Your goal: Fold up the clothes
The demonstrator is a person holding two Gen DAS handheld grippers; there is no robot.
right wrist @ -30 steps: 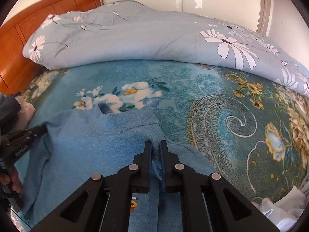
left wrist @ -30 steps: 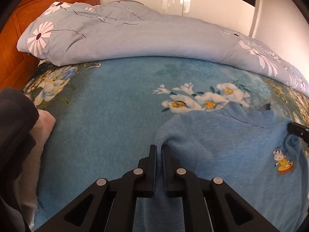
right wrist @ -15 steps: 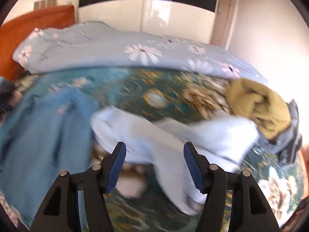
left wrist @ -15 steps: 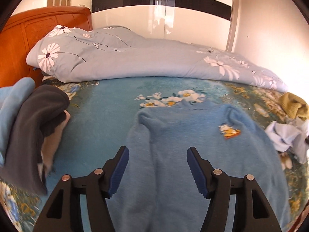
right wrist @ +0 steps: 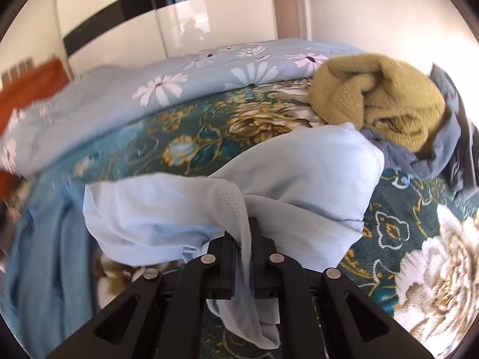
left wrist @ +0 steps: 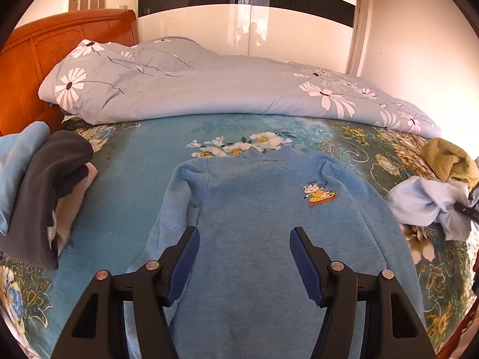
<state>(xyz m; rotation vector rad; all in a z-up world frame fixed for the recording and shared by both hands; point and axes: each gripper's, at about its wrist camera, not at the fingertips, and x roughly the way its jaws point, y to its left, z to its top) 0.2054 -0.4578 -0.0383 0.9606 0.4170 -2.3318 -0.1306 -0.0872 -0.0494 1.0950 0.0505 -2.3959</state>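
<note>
A blue sweatshirt (left wrist: 257, 209) with a small cow print lies spread flat on the floral bedspread (left wrist: 140, 161), collar toward the duvet. My left gripper (left wrist: 242, 248) hovers open above its lower middle, holding nothing. To the sweatshirt's right sits a crumpled pale blue garment (left wrist: 425, 200). In the right wrist view my right gripper (right wrist: 243, 239) is shut on a hemmed fold of that pale blue garment (right wrist: 299, 179), which drapes over and between the fingers. The sweatshirt's edge (right wrist: 45, 239) shows at the left there.
A stack of dark grey and blue clothes (left wrist: 45, 185) lies at the left. An olive knitted garment (right wrist: 380, 101) and a grey-blue one (right wrist: 443, 152) are piled at the right. A flowered duvet (left wrist: 209, 89) lines the back, against an orange headboard (left wrist: 33, 59).
Both grippers let go of the blue sweatshirt and opened. The left one drew back above it. The right one swung to the pale blue garment and has closed on its fold.
</note>
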